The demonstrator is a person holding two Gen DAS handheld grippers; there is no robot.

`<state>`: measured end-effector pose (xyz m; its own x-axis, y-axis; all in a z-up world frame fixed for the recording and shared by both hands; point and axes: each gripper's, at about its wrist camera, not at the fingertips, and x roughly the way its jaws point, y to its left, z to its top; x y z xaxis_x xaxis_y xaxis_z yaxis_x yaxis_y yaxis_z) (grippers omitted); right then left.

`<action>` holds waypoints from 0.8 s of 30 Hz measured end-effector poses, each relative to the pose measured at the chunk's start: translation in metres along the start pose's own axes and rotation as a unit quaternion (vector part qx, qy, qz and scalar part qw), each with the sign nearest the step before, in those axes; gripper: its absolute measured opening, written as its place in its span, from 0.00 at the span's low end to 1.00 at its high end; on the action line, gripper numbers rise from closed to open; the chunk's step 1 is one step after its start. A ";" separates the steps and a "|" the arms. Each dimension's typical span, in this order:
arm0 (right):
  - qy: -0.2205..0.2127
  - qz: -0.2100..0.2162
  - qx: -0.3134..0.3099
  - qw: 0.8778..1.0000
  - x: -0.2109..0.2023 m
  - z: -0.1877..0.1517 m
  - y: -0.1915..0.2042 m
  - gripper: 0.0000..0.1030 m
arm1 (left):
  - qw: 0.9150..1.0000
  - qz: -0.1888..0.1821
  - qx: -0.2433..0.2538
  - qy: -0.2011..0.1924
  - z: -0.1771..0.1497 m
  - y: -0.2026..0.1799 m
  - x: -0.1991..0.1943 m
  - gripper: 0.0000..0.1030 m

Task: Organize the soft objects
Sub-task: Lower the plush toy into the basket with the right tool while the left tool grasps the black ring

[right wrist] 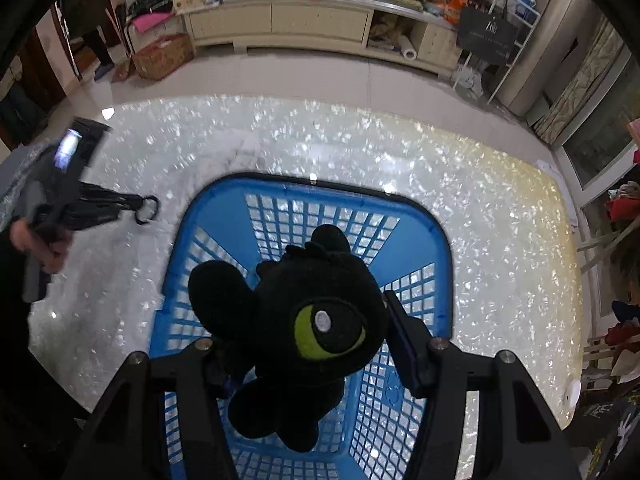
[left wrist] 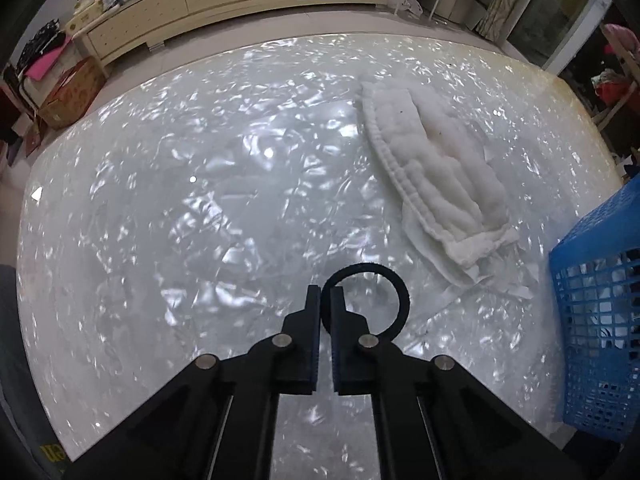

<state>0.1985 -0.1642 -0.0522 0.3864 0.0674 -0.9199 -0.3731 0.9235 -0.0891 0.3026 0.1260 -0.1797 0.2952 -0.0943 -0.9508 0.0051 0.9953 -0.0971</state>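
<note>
The left gripper (left wrist: 325, 296) has its fingers pinched nearly together on a black band (left wrist: 394, 284), a thin loop lying on the shiny table (left wrist: 160, 200). A folded white cloth (left wrist: 436, 176) lies beyond it, well apart. The right gripper (right wrist: 316, 320) clamps a black plush (right wrist: 304, 320) with a green eye, hanging over the blue basket (right wrist: 440, 248); whether it touches the bottom I can't make out.
</note>
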 end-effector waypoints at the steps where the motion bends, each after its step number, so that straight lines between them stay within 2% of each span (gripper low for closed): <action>1: 0.006 -0.005 0.000 1.000 0.005 0.000 0.000 0.55 | 1.000 -0.004 -0.005 -0.003 -0.003 0.001 -0.004 0.03; 8: 0.033 -0.006 0.003 0.999 0.035 -0.004 -0.001 0.55 | 0.999 -0.018 -0.014 -0.038 -0.018 0.005 -0.044 0.03; 16: 0.025 -0.006 -0.004 1.000 0.036 -0.006 0.001 0.57 | 0.996 -0.031 -0.007 -0.083 -0.037 -0.001 -0.108 0.03; 17: 0.023 -0.005 -0.002 1.000 0.033 -0.007 0.000 0.60 | 0.996 -0.033 -0.007 -0.089 -0.039 -0.003 -0.115 0.03; 21: 0.000 -0.003 0.005 1.000 0.009 -0.016 -0.002 0.86 | 0.994 -0.030 -0.002 -0.106 -0.046 -0.009 -0.140 0.03; 24: -0.020 -0.007 0.004 1.000 -0.012 -0.026 -0.001 0.96 | 0.993 -0.029 -0.003 -0.112 -0.052 -0.012 -0.154 0.03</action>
<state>0.1718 -0.1755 -0.0507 0.4252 0.0688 -0.9025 -0.3613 0.9271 -0.0995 0.2070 0.1269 -0.0471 0.5001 -0.1436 -0.8540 0.0222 0.9879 -0.1532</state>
